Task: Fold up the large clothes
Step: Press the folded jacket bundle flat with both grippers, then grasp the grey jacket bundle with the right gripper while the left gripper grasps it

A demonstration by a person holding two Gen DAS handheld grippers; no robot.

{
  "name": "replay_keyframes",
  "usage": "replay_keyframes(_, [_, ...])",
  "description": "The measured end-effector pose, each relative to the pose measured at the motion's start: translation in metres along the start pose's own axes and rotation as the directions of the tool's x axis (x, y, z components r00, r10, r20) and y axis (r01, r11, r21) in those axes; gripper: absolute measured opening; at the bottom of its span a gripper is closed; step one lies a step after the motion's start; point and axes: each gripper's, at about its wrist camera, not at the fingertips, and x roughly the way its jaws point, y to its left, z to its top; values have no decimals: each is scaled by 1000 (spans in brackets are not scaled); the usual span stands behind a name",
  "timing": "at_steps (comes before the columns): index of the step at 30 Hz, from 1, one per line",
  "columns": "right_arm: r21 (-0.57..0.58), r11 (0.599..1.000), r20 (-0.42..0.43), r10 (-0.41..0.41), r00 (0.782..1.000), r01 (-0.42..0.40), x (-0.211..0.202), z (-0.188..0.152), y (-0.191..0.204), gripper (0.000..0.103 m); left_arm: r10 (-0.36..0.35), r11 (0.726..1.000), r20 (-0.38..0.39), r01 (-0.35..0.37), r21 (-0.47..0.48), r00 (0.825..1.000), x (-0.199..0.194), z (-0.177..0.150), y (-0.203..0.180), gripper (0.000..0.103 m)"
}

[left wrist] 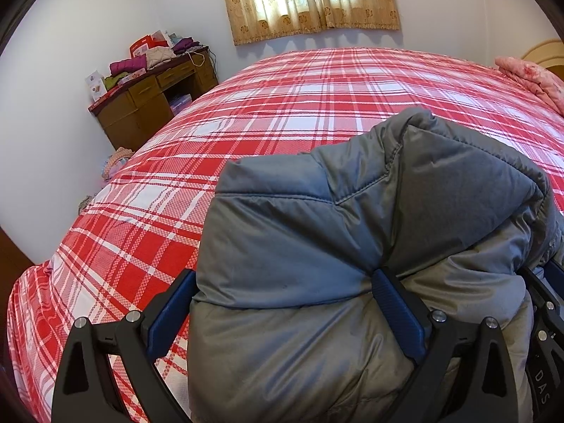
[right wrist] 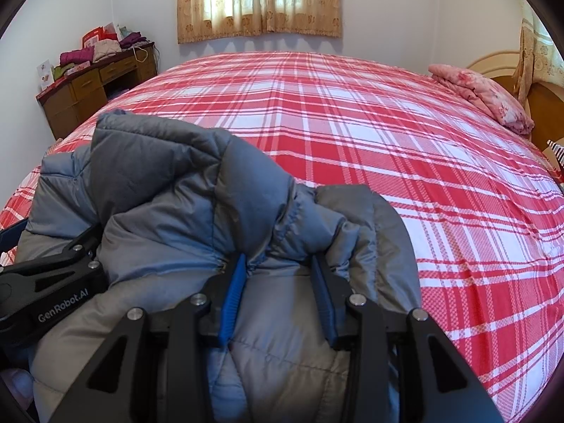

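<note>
My left gripper (left wrist: 282, 303) is spread wide with a thick fold of the grey padded jacket (left wrist: 370, 218) bulging between its blue pads, which press into the fabric on both sides; my right gripper (right wrist: 278, 296) pinches a narrower gather of the same jacket (right wrist: 169, 190) near a stitched seam, its pads set closer together with cloth bunched between them; the two tools sit just beside each other, the left one's black body showing at the left edge of the right wrist view; the jacket is heaped at the near edge of the bed (right wrist: 352, 123), whose red and white plaid cover (left wrist: 246, 123) lies flat out to the far edge; at the far right corner of the bed a folded pink quilt (right wrist: 483, 98) rests beside the wooden headboard (right wrist: 543, 105); past the far left corner a wooden desk (left wrist: 148, 105) stands against the wall, its top piled with folded clothes (left wrist: 130, 65) and red boxes, though I cannot tell what the boxes hold; patterned curtains (right wrist: 261, 0) hang over the window beyond the far edge.
</note>
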Motion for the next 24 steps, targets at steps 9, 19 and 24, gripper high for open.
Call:
replay_keyframes(9, [-14, 1000, -6, -11, 1000, 11, 1, 0, 2, 41, 6, 1000, -1, -6, 5, 1000, -1, 0, 0, 99])
replay_keyframes(19, [-12, 1000, -11, -3, 1000, 3, 3, 1, 1, 42, -4, 1000, -15, 4, 6, 1000, -1, 2, 0, 99])
replay_keyframes(24, [39, 995, 26, 90, 996, -91, -15, -2, -17, 43, -150, 988, -22, 149, -38, 988, -40, -3, 28, 99])
